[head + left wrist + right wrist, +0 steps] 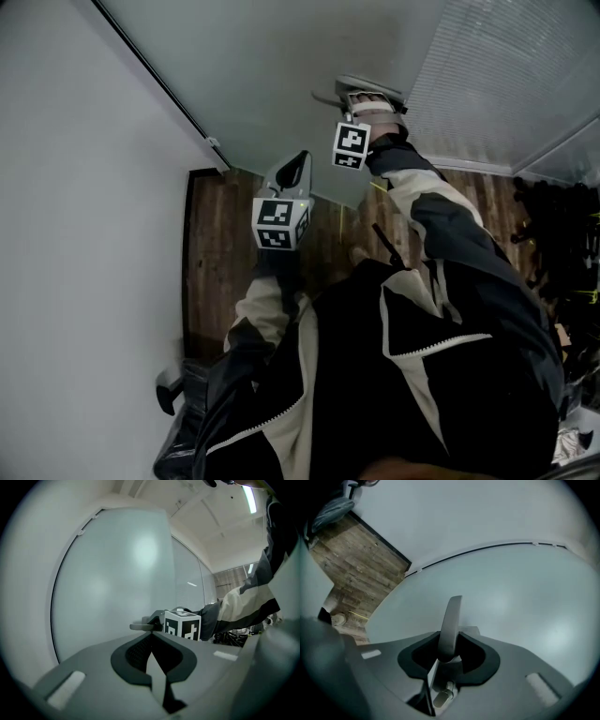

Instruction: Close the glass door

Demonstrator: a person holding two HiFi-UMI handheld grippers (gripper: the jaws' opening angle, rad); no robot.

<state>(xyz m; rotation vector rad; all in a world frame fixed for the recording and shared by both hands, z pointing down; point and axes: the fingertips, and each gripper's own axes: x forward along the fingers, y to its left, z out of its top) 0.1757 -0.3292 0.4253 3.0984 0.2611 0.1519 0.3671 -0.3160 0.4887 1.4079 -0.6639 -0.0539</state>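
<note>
While the head view looks steeply down, the right tongs [359,105] sit at the metal handle [361,87] of the frosted glass door [281,66], straight ahead of the person. The left tongs [292,173] hang near the pane, over the wooden floor [220,272]. In the left gripper view, those tongs are clenched on nothing. In the right gripper view, the tongs grasp the handle lever. Grasping seems done; next comes, I think, a steady swing of the door toward its frame.

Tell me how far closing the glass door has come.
Done: the right gripper grips the grey metal lever handle. In hand: the frosted glass door, held by that handle. Remaining: cannot tell whether it already sits shut; the left gripper hangs shut, empty.
</note>
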